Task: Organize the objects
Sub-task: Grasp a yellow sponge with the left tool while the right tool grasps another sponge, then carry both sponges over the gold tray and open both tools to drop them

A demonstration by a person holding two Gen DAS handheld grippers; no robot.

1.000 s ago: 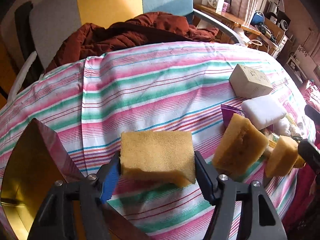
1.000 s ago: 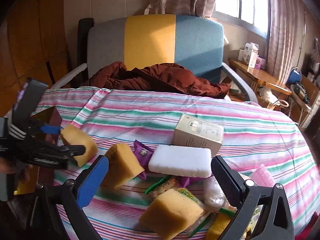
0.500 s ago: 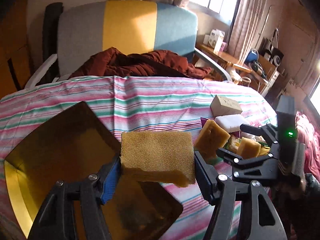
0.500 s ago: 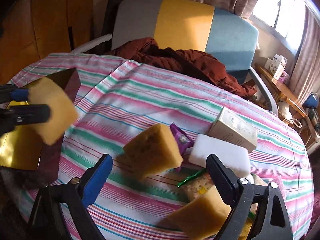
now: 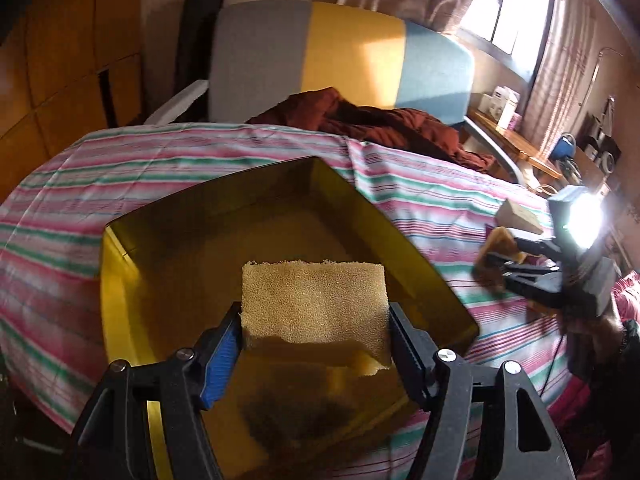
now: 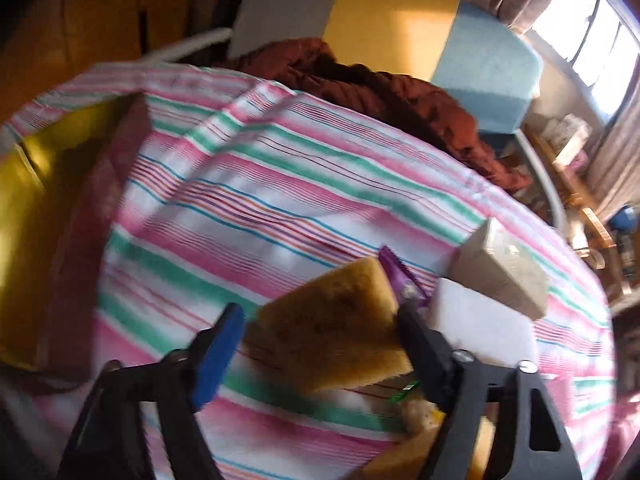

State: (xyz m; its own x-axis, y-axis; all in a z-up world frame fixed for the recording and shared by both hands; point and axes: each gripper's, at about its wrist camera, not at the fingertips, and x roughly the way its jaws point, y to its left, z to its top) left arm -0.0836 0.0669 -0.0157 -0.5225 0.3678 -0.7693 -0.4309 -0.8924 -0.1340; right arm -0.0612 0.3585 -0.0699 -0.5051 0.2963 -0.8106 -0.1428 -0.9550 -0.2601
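Holding a yellow sponge (image 5: 314, 300) between the jaws of my left gripper (image 5: 316, 330), I have it clamped from both sides at the centre of the left view, the blue pad on the left and the black pad on the right both pressed against it. The sponge hangs over the open amber tray (image 5: 404, 240) that fills the middle of that frame, and its shadow falls on the tray floor at the bottom. The tray sits on the counter, which is covered by a striped cloth (image 5: 160, 160) in pink, green and white. At the right edge of the left view my right gripper (image 5: 500, 268) shows around a second sponge (image 5: 494, 248), bright glare behind it. In the right view, which is blurred, the jaws of my right gripper (image 6: 320, 332) are closing on that sponge (image 6: 332, 328) at lower centre: the black pad on the right touches its edge, while the blue pad on the left stands just beside it with a thin gap. Just right of this sponge lie a purple packet (image 6: 400, 276), a white block (image 6: 480, 328) and a tan box (image 6: 500, 272). More packets and another sponge crowd the bottom right. The tray (image 6: 24, 208) shows at the left edge, well apart from this pile. A chair with a dark red garment (image 6: 380, 92) stands behind the counter.
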